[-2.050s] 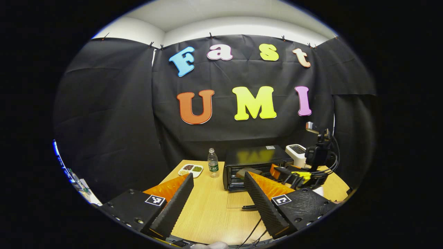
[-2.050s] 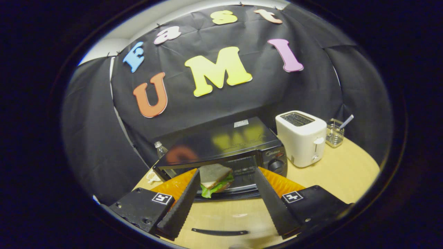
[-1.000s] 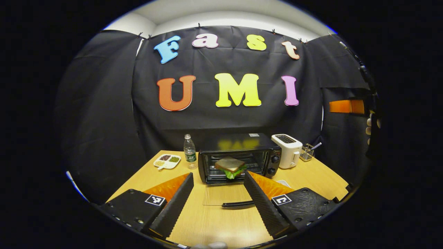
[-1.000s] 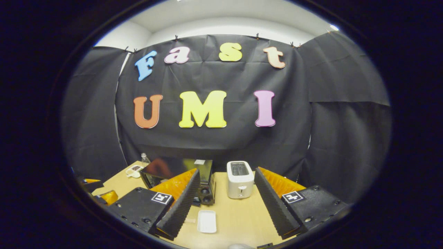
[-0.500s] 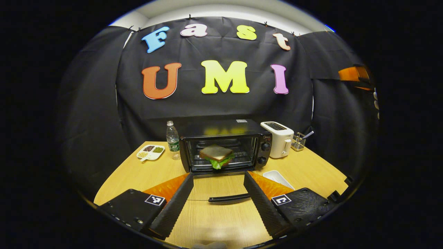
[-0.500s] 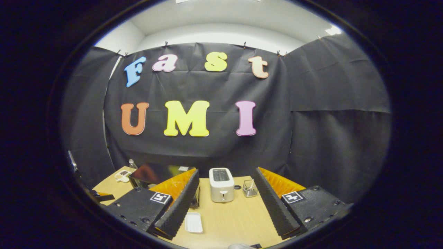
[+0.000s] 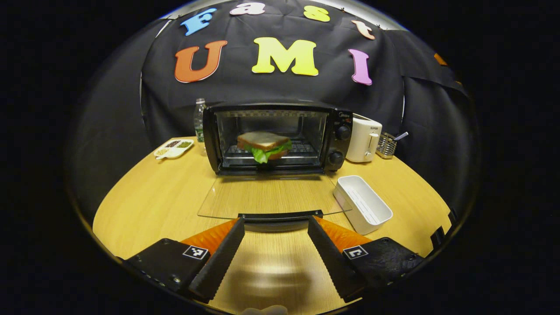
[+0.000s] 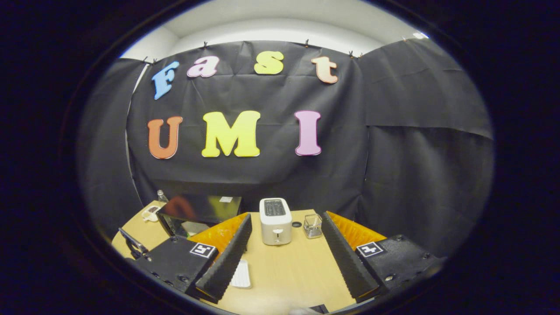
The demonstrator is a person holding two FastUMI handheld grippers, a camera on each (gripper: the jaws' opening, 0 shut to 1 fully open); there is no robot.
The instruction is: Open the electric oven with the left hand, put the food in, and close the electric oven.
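In the left gripper view the black electric oven (image 7: 280,138) stands at the table's far side with its glass door (image 7: 271,196) folded flat down toward me. A sandwich (image 7: 264,145) with lettuce lies on the rack inside. The door's black handle (image 7: 280,216) sits just beyond my left gripper (image 7: 273,258), which is open and low over the table. In the right gripper view my right gripper (image 8: 286,262) is open and empty, high above the table, with the oven (image 8: 197,212) down at the left.
A white rectangular dish (image 7: 363,203) lies right of the door. A white toaster (image 7: 365,140) and a wire holder (image 7: 387,146) stand right of the oven; a water bottle (image 7: 199,118) and a divided snack plate (image 7: 174,148) are to its left. Bare wooden table (image 7: 148,197) at front left.
My left gripper has dropped and moved in toward the open door's handle. My right gripper let go of the sandwich inside the oven and pulled back up and to the right.
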